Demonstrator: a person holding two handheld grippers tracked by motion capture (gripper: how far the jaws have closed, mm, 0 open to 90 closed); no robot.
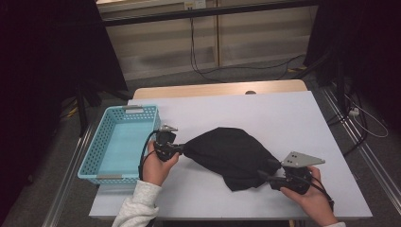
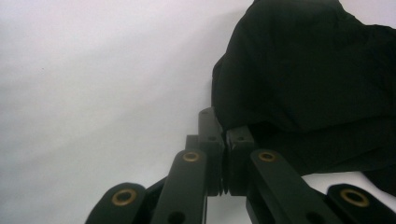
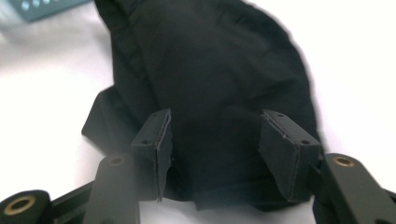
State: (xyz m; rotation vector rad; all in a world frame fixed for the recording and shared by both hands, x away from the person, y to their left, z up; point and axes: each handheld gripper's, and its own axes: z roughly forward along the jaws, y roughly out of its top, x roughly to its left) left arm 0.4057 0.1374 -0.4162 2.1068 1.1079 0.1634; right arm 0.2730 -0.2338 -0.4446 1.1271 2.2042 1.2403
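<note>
A black cloth [image 1: 227,151] lies bunched in the middle of the white tabletop [image 1: 283,118]. Its left end is drawn to a point at my left gripper [image 1: 182,149], which lies low on the table. In the left gripper view that gripper [image 2: 224,135] has its jaws pressed together at the edge of the cloth [image 2: 308,70], pinching it. My right gripper [image 1: 268,169] is at the cloth's lower right corner. In the right gripper view it [image 3: 217,126] stands open, its pads on either side of the cloth [image 3: 210,60] and not pressing on it.
A light blue plastic basket [image 1: 94,151] sits at the table's left edge, just left of my left hand; a corner of the basket [image 3: 42,7] shows in the right gripper view. Bare white table lies beyond the cloth and to its right. Cables trail on the floor behind.
</note>
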